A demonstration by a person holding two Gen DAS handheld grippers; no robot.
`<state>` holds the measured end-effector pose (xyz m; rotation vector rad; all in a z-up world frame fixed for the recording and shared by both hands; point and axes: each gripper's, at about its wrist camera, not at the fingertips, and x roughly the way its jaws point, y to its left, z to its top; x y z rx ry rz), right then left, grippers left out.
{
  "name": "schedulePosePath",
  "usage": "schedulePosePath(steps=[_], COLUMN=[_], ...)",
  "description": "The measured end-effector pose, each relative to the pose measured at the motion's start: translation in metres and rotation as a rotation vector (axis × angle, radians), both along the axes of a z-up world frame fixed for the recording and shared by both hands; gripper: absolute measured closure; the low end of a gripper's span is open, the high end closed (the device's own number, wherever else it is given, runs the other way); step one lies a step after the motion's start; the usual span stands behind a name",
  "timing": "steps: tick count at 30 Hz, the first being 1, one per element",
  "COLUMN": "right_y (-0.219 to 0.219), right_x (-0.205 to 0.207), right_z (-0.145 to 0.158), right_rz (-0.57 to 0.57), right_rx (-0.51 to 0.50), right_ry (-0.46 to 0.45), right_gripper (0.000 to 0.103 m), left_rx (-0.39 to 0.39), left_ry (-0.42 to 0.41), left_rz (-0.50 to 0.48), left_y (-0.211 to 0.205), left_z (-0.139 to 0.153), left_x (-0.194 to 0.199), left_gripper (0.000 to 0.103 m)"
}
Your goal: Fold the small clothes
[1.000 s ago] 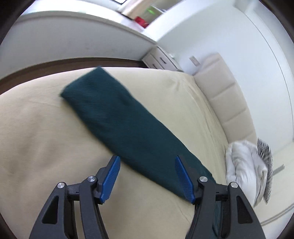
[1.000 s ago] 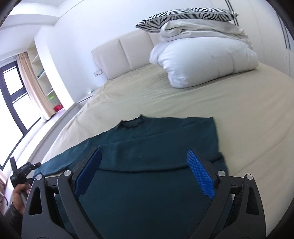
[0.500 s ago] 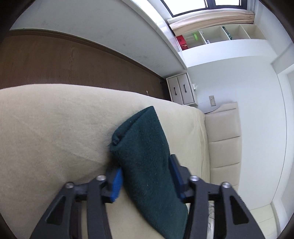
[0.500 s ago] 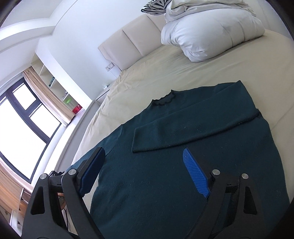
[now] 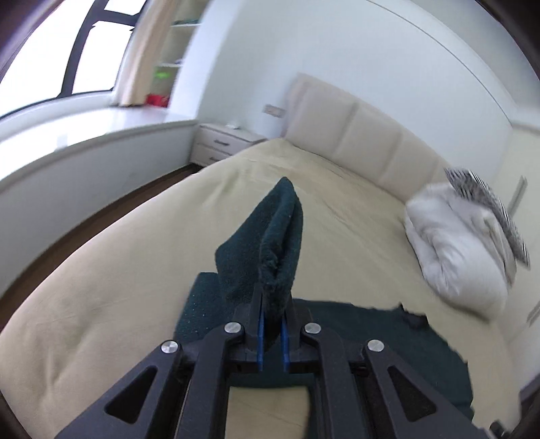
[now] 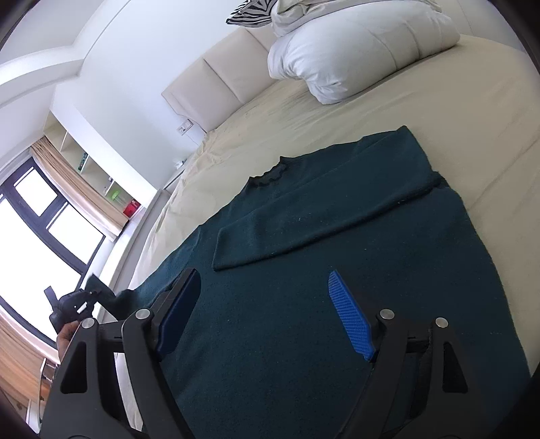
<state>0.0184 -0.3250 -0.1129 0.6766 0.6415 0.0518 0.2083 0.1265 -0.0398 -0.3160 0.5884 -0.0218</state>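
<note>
A dark green sweater [image 6: 320, 270] lies flat on the beige bed, its right sleeve [image 6: 303, 226] folded across the chest. My left gripper [image 5: 271, 314] is shut on the cuff of the left sleeve [image 5: 270, 243] and holds it lifted above the bed; it also shows in the right wrist view [image 6: 76, 302] at the far left. My right gripper [image 6: 270, 310] is open and empty, hovering above the sweater's lower body.
A white folded duvet [image 6: 354, 50] with a zebra pillow [image 6: 253, 13] lies at the bed's head by the padded headboard [image 5: 364, 135]. A white nightstand [image 5: 222, 141], a window ledge [image 5: 84, 135] and the dark floor lie past the bed's left edge.
My left gripper closed on the sleeve cuff, lifted it off the bed and swung toward the headboard. My right gripper rose a little over the sweater and stayed open.
</note>
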Motion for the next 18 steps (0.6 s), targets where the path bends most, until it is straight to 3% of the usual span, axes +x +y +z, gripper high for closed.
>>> schedulePosePath(steps=[4, 6, 9, 11, 12, 13, 15, 18], right_y=[-0.02, -0.031, -0.043, -0.048, -0.05, -0.05, -0.047, -0.034], right_x=[-0.008, -0.011, -0.013, -0.009, -0.007, -0.002, 0.013, 0.043], right_z=[-0.011, -0.018, -0.027, -0.035, -0.039, -0.043, -0.051, -0.062], right_rz=[-0.038, -0.053, -0.065, -0.058, -0.05, -0.041, -0.018, 0.032], right_rx=[0.031, 0.055, 0.078, 0.1, 0.113, 0.123, 0.138, 0.175], right_ry=[0.011, 0.023, 0.039, 0.059, 0.081, 0.098, 0.127, 0.165], right_gripper=[0.026, 0.026, 0.026, 0.026, 0.026, 0.026, 0.026, 0.026], left_rx=[0.261, 0.321, 0.392, 0.391, 0.383, 0.367, 0.326, 0.284], left_ry=[-0.011, 0.002, 0.075, 0.168, 0.177, 0.175, 0.17, 0.12], left_rz=[-0.257, -0.338, -0.408, -0.426, -0.426, -0.429, -0.423, -0.413], left_y=[-0.144, -0.189, -0.217, -0.222, -0.217, -0.214, -0.205, -0.181], left_z=[-0.023, -0.046, -0.093, -0.117, -0.12, -0.117, -0.104, -0.084], left_x=[-0.026, -0.041, -0.044, -0.042, -0.042, -0.044, -0.05, -0.071], left_gripper=[0.095, 0.094, 0.089, 0.087, 0.085, 0.08, 0.039, 0.03])
